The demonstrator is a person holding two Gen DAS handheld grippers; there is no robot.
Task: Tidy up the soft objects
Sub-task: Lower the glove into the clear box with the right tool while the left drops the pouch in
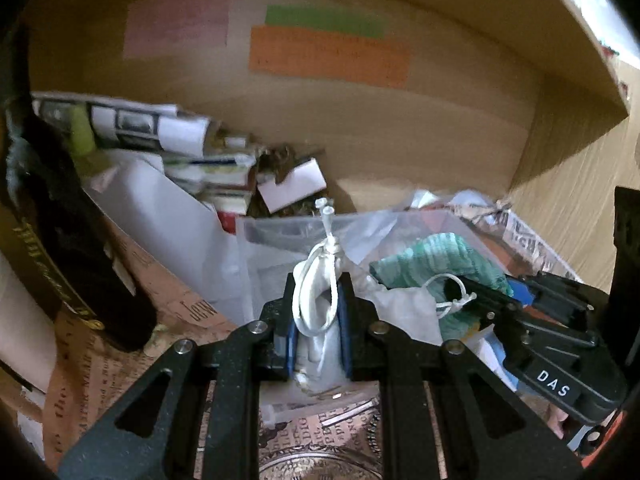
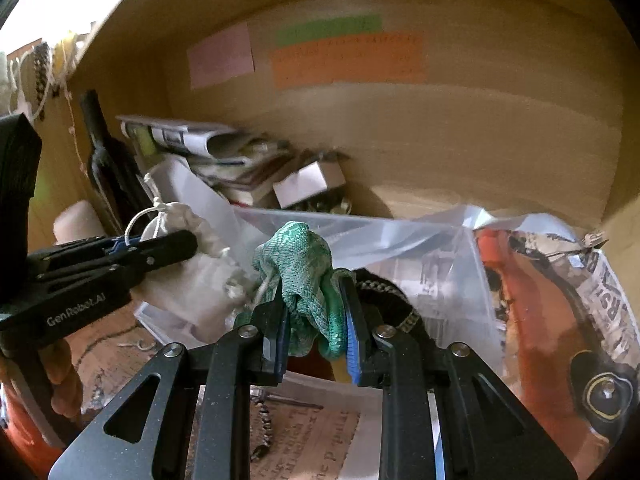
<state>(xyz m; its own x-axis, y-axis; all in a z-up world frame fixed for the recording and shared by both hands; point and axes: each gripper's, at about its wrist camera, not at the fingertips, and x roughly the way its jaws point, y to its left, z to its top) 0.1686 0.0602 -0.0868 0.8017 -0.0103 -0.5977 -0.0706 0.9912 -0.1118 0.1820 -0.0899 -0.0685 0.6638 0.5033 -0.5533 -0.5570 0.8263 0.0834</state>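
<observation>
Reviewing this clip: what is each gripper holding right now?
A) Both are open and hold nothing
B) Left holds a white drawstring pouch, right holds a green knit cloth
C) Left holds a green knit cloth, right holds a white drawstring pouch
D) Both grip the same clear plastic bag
B: the left gripper is clamped on the white drawstring pouch, and the right gripper pinches the green knit cloth.

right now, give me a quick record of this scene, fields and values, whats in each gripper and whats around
left gripper: shut on white drawstring pouch
right gripper: shut on green knit cloth
under the grippers: clear plastic bag
left side: dark bottle
back: stack of papers, small white box
back wall: pink, green and orange notes
</observation>
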